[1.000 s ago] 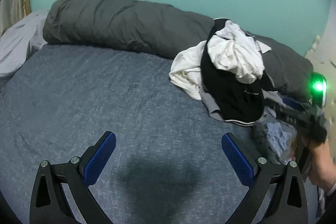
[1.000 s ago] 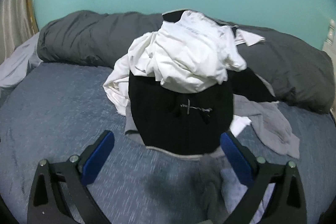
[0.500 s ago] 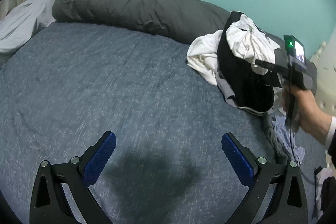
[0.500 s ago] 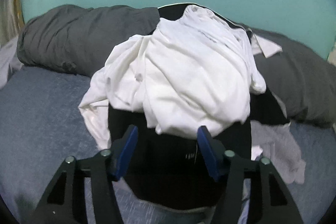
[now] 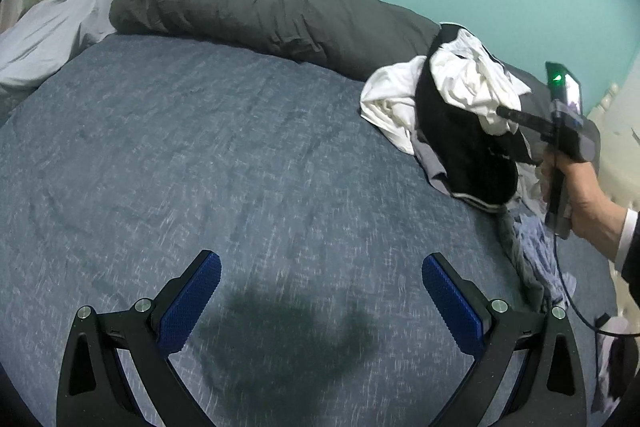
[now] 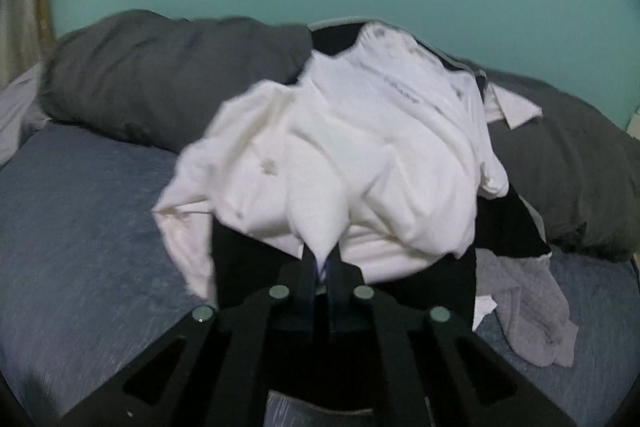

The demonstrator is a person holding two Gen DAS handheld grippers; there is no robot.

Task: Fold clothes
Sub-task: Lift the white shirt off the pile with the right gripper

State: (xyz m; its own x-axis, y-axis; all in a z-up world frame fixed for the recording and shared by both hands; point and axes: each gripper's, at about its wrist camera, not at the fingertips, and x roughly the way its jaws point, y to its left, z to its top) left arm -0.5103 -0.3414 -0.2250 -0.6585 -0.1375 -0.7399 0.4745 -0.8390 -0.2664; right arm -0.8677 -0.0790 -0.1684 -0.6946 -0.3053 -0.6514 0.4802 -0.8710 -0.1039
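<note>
One white garment [image 6: 360, 155] tops the small heap of clothes on the far right of the bed [image 5: 200, 167], lying over a black garment [image 6: 500, 227] with a grey one [image 6: 520, 315] spilling out to the right, all of it banked against the rolled dark duvet [image 5: 248, 3] along the far edge. The right claw [image 6: 322, 261] is pressed together on a small peak of the white cloth at its near lower edge, the fabric drawn into a point between the pads. The left claw [image 5: 320, 291] hangs spread and empty above bare bed on the near left, well apart from the heap. The white piece looks light, thin and thoroughly limp, so it should lift with little effort but will hang and twist from a single pinch instead of keeping any shape. It may also drag the black piece beneath it if their folds are tangled; whether they are cannot be told from here. A single pinch of loose cloth can slip, so a seam, hem or collar would hold better, and a second hold by the left claw at a matching edge would let it be spread flat on the open bed to the left
</note>
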